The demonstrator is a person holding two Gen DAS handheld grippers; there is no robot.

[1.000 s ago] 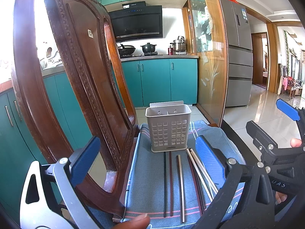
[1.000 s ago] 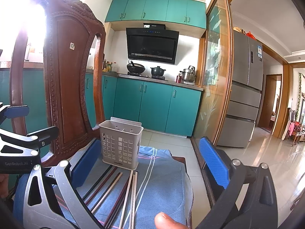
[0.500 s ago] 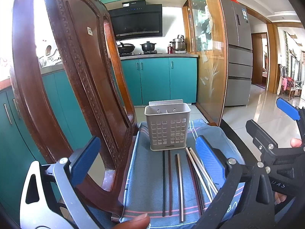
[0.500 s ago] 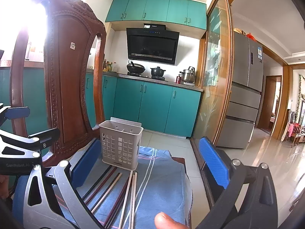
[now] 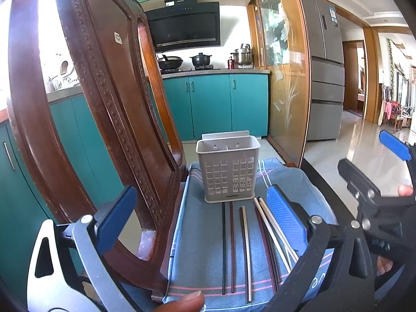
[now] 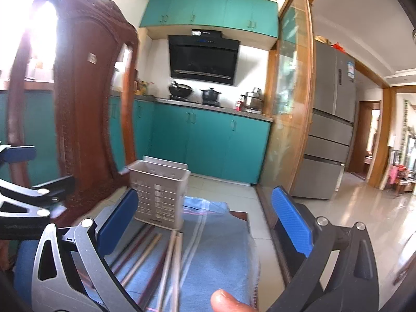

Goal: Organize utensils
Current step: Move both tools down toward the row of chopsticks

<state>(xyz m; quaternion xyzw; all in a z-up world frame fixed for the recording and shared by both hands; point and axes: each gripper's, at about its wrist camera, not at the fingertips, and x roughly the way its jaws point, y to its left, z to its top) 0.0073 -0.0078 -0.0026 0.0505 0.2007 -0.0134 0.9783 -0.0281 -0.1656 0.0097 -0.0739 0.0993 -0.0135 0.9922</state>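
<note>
A grey perforated utensil holder [image 5: 228,169] [image 6: 159,193] stands upright at the far end of a blue cloth [image 5: 200,234] [image 6: 218,236]. Several chopsticks [image 5: 245,244] [image 6: 145,257], dark, reddish and pale, lie side by side on the cloth in front of it, pointing at it. My left gripper [image 5: 200,221] hovers open above the chopsticks, nothing between its blue pads. My right gripper [image 6: 202,223] is open too, above the cloth's right half, and also shows at the right edge of the left wrist view [image 5: 369,171]. The right wrist view is motion-blurred.
A carved wooden chair back [image 5: 85,104] [image 6: 85,98] rises close on the left of the cloth. A glass partition [image 5: 280,78] stands beyond on the right, with tiled floor [image 5: 364,150] past the cloth's right edge. A thumb [image 6: 228,300] shows at the bottom.
The left gripper has lifted a little, so the holder and chopsticks sit lower in its view. The right gripper has shifted, its view now blurred. Both stay open.
</note>
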